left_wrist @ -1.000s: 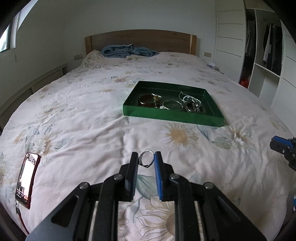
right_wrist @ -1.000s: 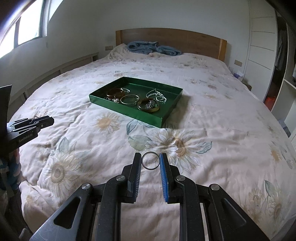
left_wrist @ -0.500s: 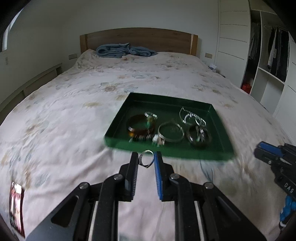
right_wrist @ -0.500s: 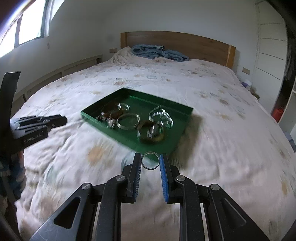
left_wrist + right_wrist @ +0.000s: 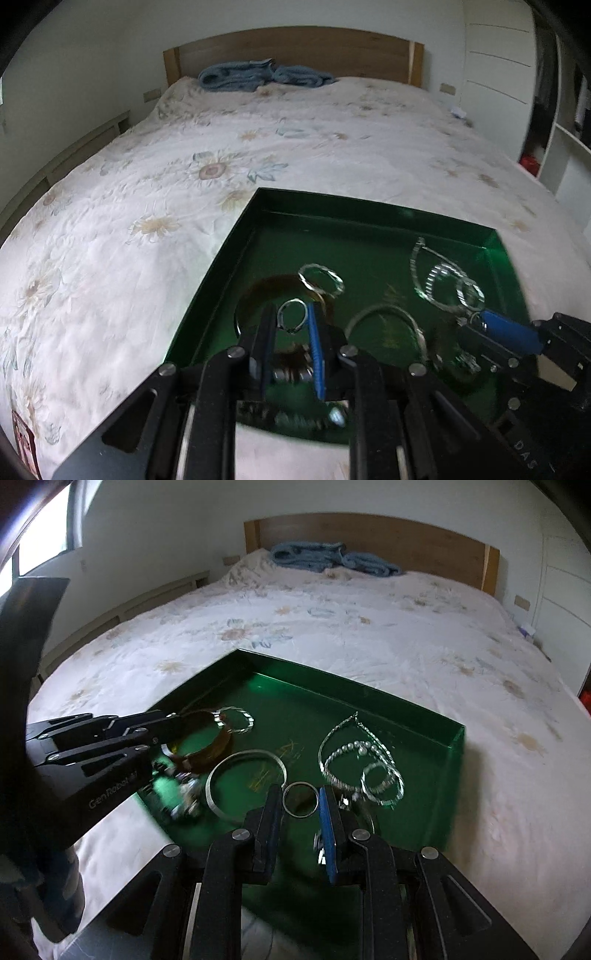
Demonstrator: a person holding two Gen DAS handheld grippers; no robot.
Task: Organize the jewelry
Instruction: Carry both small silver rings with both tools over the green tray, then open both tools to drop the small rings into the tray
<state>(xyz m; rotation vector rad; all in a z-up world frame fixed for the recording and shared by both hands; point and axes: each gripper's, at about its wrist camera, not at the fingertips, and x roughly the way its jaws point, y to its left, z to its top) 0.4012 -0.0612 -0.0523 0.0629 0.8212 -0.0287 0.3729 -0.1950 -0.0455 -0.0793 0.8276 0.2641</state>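
While each tongs clamps a thin silver ring (image 5: 291, 316), both hang over the green tray (image 5: 453, 738).

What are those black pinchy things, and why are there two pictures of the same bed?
They are tongs that a person holds, one in each hand. Each carries a little camera looking along its fingers, so you get one picture per hand. In the left-hand picture, the left tongs pinch a small silver ring. In the right-hand picture, the right tongs pinch another ring. Both hang over a green tray on the flowery bed cover. Inside lie a brown bangle, a silver bangle and sparkly chains.
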